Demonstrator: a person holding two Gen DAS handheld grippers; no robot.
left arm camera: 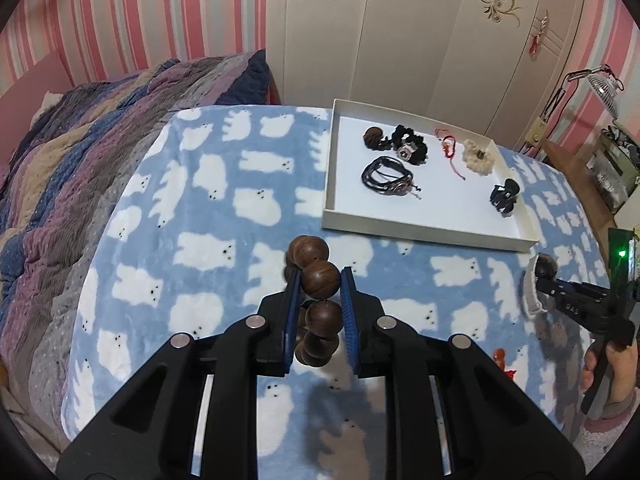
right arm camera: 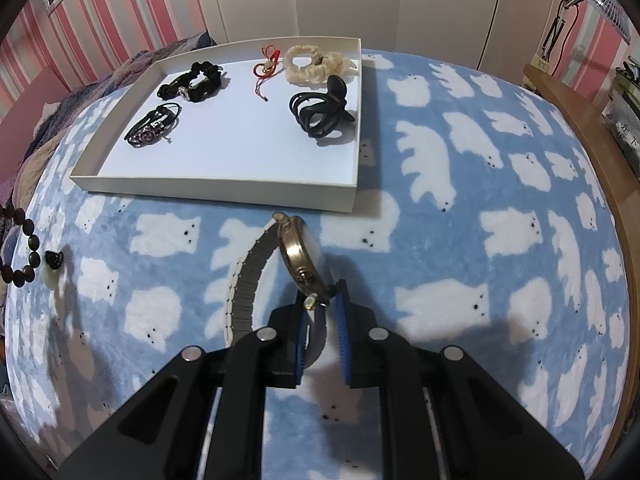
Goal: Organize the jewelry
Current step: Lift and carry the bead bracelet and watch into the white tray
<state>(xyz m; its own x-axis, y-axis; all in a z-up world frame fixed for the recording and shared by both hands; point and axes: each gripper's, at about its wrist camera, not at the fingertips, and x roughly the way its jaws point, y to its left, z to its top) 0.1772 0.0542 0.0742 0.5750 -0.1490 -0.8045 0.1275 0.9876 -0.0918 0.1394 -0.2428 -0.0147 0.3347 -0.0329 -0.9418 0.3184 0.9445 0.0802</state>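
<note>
My left gripper (left arm camera: 320, 280) is shut on a brown wooden bead bracelet (left arm camera: 318, 280) and holds it above the blue bear-print blanket (left arm camera: 208, 216), short of the tray. My right gripper (right arm camera: 322, 300) is shut on a wristwatch (right arm camera: 298, 254) with a gold case and grey band, held just short of the tray's near wall. The white tray (right arm camera: 224, 188) holds a black leather bracelet (right arm camera: 154, 128), a black scrunchie (right arm camera: 198, 80), a red cord bracelet (right arm camera: 266, 68), a cream scrunchie (right arm camera: 316, 66) and a black claw clip (right arm camera: 320, 114). The tray also shows in the left wrist view (left arm camera: 424, 232).
A striped quilt (left arm camera: 80, 168) lies left of the blanket. A white wardrobe (left arm camera: 400, 32) stands behind. A small red item (left arm camera: 501, 356) lies on the blanket near the right hand. A wooden ledge with clutter (right arm camera: 592, 120) runs along the right.
</note>
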